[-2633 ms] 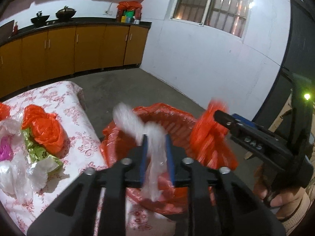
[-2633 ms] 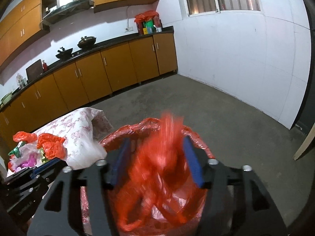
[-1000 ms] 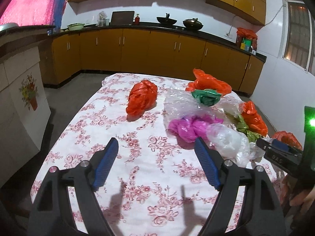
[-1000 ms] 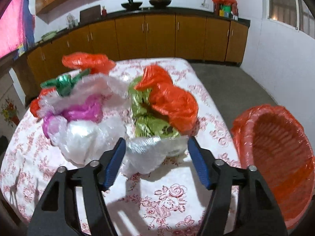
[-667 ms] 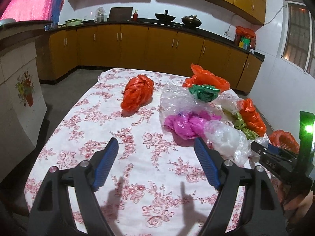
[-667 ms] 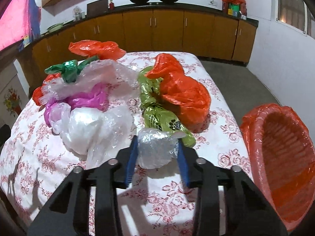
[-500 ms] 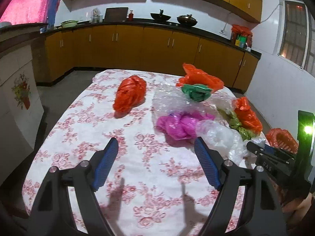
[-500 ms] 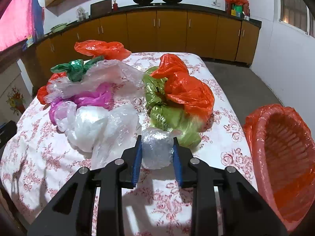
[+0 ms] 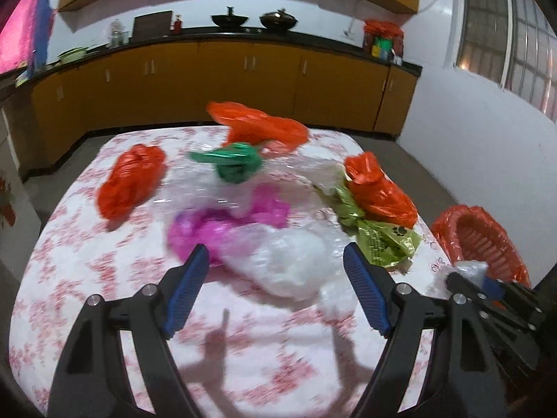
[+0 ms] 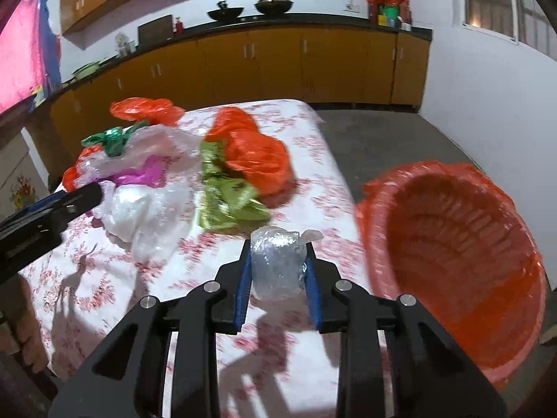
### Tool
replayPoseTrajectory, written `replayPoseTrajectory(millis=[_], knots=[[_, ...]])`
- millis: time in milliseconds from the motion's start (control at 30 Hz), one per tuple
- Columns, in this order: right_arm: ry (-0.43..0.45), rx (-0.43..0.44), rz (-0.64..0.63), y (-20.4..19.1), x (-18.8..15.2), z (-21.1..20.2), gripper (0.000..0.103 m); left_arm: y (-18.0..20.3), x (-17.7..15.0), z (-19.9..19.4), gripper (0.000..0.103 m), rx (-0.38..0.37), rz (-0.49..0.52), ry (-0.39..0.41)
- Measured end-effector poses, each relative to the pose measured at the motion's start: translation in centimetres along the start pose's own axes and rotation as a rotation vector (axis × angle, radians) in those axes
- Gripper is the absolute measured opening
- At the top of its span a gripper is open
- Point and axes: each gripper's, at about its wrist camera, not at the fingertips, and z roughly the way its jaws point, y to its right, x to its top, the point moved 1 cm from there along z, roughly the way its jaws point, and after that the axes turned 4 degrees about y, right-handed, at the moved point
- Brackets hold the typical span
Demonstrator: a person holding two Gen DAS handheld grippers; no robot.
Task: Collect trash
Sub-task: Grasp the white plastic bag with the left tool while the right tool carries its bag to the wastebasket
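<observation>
My right gripper (image 10: 277, 264) is shut on a clear plastic wad (image 10: 277, 261) and holds it above the table's right edge, left of the orange-lined trash basket (image 10: 456, 254). My left gripper (image 9: 276, 278) is open and empty, with its fingers either side of a white plastic bag (image 9: 285, 261) on the table. Behind that lie a magenta bag (image 9: 226, 219), a green bag (image 9: 236, 163), an olive bag (image 9: 379, 233) and orange bags (image 9: 379, 191). The basket also shows at the right of the left wrist view (image 9: 477, 240).
The floral tablecloth (image 9: 104, 278) covers the table. One orange bag (image 9: 132, 181) lies apart at the left. Yellow cabinets (image 9: 243, 87) with a dark counter line the back wall. Grey floor (image 10: 383, 139) lies behind the basket.
My right gripper closed on the clear plastic wad, lifted it and swung right toward the basket. My left gripper stayed open and moved in over the white bag.
</observation>
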Motion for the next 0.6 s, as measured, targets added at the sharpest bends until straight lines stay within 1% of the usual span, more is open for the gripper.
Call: replayPoseTrajectory(millis=[100, 200, 233, 300, 367, 400, 433, 467, 500, 533, 600], knots=[[-0.002, -0.013, 0.021, 1.1, -0.1, -0.3, 0.028, 1.4, 0.1, 1.8, 0.078, 0.005, 0.039, -0.024], [-0.003, -0.018, 0.037, 2.0, -0.2, -0.5, 0.028, 2.1, -0.1, 3.9, 0.078, 0.014, 0.054, -0.074], [-0.005, -0.017, 0.045, 2.2, -0.3, -0.5, 0.028, 2.2, -0.3, 4.8, 0.078, 0.014, 0.055, -0.105], [-0.006, -0.014, 0.052, 2.5, -0.3, -0.5, 0.028, 2.3, -0.7, 5.5, 0.073, 0.009, 0.053, -0.14], [-0.003, -0.01, 0.054, 2.6, -0.3, -0.5, 0.028, 2.4, -1.1, 6.2, 0.067, -0.003, 0.053, -0.17], [-0.002, -0.008, 0.056, 2.6, -0.3, -0.5, 0.028, 2.5, -1.2, 6.5, 0.065, -0.01, 0.053, -0.18], [0.0, -0.005, 0.059, 2.6, -0.3, -0.5, 0.028, 2.5, -1.3, 6.8, 0.06, -0.023, 0.047, -0.195], [0.001, -0.004, 0.061, 2.6, -0.3, -0.5, 0.028, 2.5, -1.4, 6.8, 0.054, -0.029, 0.041, -0.197], [0.002, -0.003, 0.062, 2.7, -0.3, -0.6, 0.028, 2.4, -1.4, 6.8, 0.051, -0.039, 0.034, -0.2], [0.003, -0.002, 0.064, 2.7, -0.3, -0.5, 0.028, 2.4, -1.4, 6.9, 0.044, -0.049, 0.03, -0.201], [0.003, 0.0, 0.068, 2.7, -0.3, -0.6, 0.028, 2.6, -1.3, 6.9, 0.039, -0.059, 0.033, -0.198]])
